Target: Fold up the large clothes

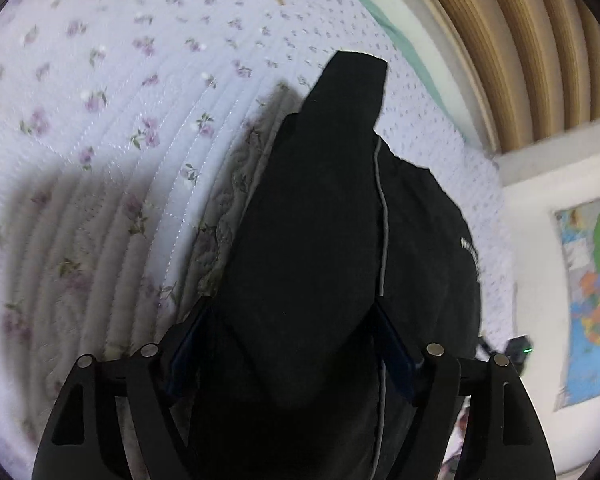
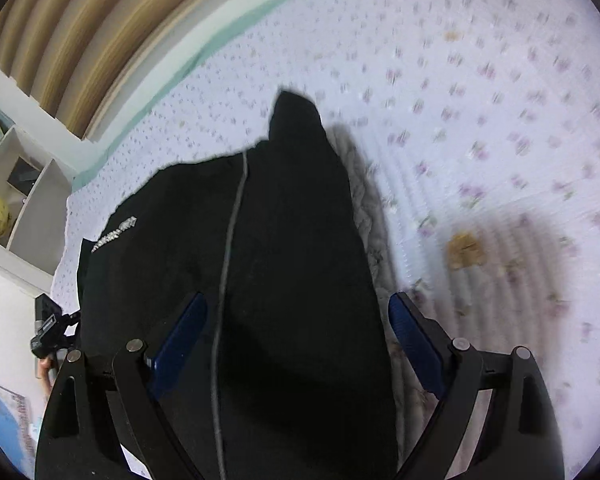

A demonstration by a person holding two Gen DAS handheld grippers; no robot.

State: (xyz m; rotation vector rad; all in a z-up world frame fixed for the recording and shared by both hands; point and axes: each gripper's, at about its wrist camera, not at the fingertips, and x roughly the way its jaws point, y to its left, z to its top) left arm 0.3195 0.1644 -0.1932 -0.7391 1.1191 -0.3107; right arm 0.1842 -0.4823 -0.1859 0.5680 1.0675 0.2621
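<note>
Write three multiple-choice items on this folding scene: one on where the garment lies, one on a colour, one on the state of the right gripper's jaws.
1. Where does the black garment lie?
A. on the floral bedspread
B. on a wooden floor
C. in a basket

2. What colour is the stripe down the garment?
A. red
B. grey
C. yellow

3. How do the jaws of the right gripper stand?
A. shut tight on a sock
B. out of view
C. wide apart, astride the garment

Key: 1 A, quilted flowers surround the cloth; 2 B, a thin pale grey line shows; 3 C, the blue pads sit far apart.
</note>
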